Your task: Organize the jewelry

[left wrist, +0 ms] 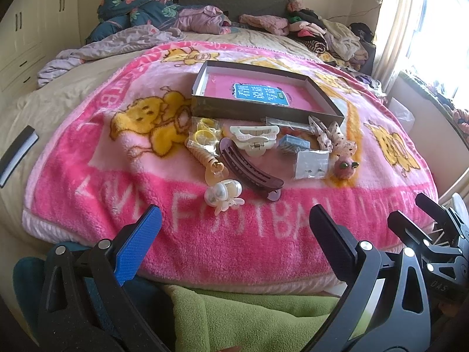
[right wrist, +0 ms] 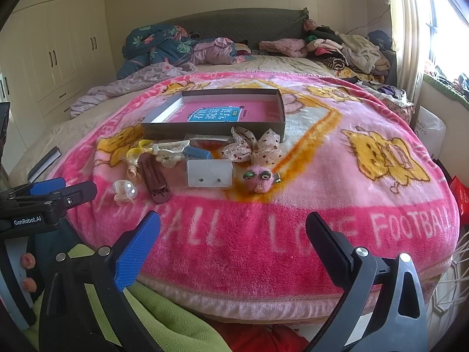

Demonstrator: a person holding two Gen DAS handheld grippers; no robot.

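While both the left gripper (left wrist: 234, 240) and right gripper (right wrist: 233, 245) hover spread wide and empty at the pink fleece blanket's (right wrist: 322, 205) near edge, the hair clips and earring card (right wrist: 209, 173) lie clustered before the shallow dark cardboard box (right wrist: 217, 108), seemingly awaiting sorting into it.

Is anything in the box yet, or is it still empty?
No jewelry in it: the box holds only a pink book; the hair clips lie outside on the blanket.

Pink blanket (right wrist: 293, 158) on bed, clothes pile (right wrist: 346, 48), cream wardrobe (right wrist: 58, 52)
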